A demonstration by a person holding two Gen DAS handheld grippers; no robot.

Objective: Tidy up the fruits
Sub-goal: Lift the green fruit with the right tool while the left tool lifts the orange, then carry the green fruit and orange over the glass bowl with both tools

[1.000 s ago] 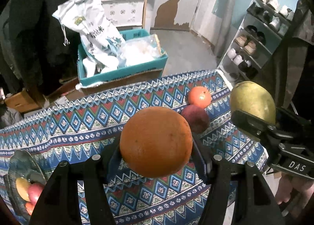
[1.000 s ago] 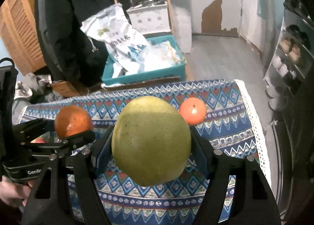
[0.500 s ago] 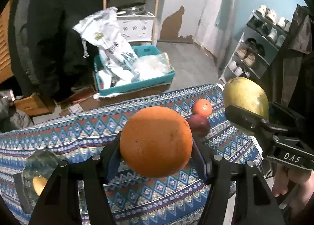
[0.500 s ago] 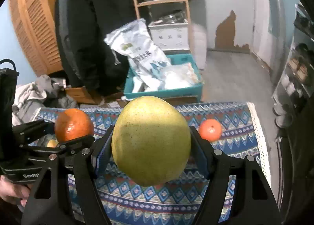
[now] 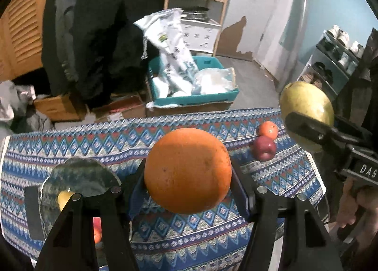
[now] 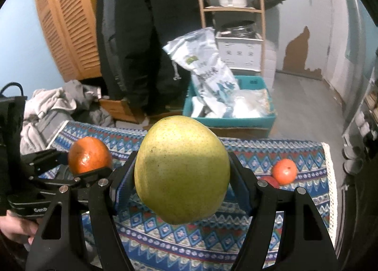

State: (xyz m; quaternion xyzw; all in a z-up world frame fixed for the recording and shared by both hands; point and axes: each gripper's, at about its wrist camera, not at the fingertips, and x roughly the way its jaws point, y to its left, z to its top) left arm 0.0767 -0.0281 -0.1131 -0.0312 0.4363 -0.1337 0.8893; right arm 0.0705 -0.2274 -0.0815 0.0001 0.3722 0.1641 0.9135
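The left gripper (image 5: 187, 176) clamps a firm, round orange (image 5: 187, 170) at its widest girth; the right gripper (image 6: 182, 176) pinches a heavier, smooth, bruisable pear (image 6: 182, 168) likewise.

Pear (image 6: 182, 169) clamped in right tool (image 6: 182, 176)

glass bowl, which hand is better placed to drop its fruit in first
Left, probably. The left hand-held gripper holds the orange next to the glass bowl; the right hand-held gripper, with the pear, sits farther right.
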